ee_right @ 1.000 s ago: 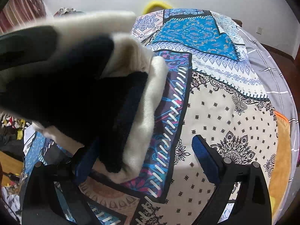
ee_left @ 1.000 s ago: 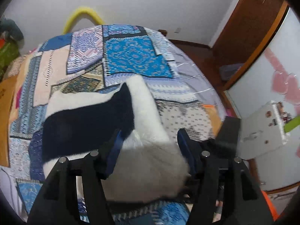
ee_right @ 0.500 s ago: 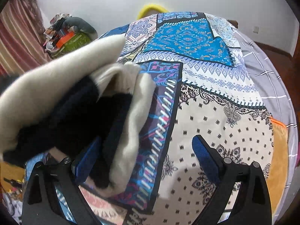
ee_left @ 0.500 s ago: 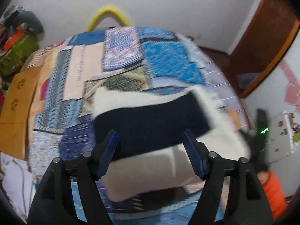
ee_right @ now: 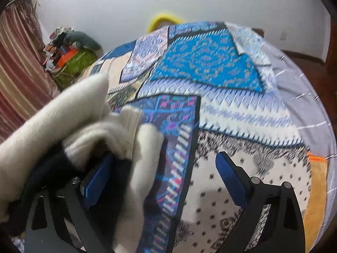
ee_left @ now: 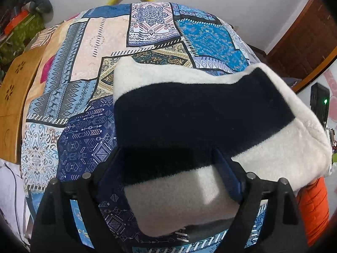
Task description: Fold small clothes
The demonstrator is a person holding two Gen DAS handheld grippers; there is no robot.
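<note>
The sweater (ee_left: pixel 200 113), thick, soft and floppy, lies on the bed (ee_left: pixel 88 59) between the pads of the left claw (ee_left: pixel 168 175), which has just been spreading, while the right claw (ee_right: pixel 168 179) stands spread, one pad against a fold; a doubled edge looks best to pinch.

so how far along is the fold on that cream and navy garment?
Done: garment is doubled over on the patchwork bedspread.
In hand: left tongs have just been opening around its near edge; right tongs open alongside it.
Left: flattening.
</note>
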